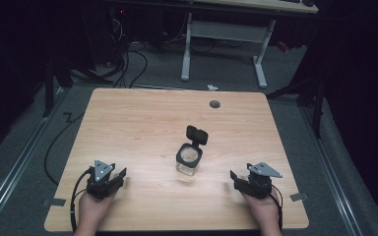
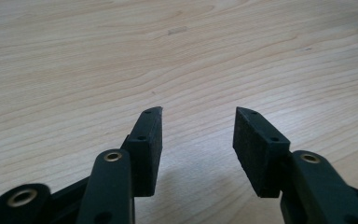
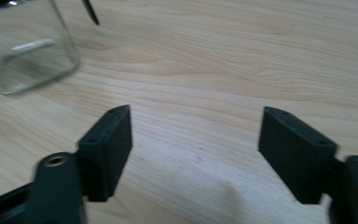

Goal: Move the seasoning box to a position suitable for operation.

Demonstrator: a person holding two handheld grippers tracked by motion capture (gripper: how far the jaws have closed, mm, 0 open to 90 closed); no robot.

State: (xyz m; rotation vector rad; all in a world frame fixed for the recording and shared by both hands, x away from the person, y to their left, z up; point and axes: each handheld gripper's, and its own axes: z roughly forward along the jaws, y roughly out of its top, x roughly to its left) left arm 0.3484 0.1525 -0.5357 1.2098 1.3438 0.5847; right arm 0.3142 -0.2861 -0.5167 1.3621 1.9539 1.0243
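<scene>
A clear square glass jar [image 1: 188, 161] with a black rim stands in the middle of the wooden table [image 1: 128, 123], its black hinged lid [image 1: 197, 134] tipped up and back. My left gripper [image 1: 120, 178] rests near the front left of the table, open, with bare wood between its pads [image 2: 198, 116]. Off to the jar's right, my right gripper [image 1: 234, 178] is open as well and holds nothing. In the right gripper view the jar's glass base [image 3: 32, 51] sits at the upper left, apart from the gripper [image 3: 196, 114].
A grey round cable grommet [image 1: 214, 103] is set into the table near its far edge. Beyond the table stands a white desk frame [image 1: 225, 44] on grey floor, with cables [image 1: 128, 64] at the back left. Bits of tape [image 1: 299, 196] mark the front corners.
</scene>
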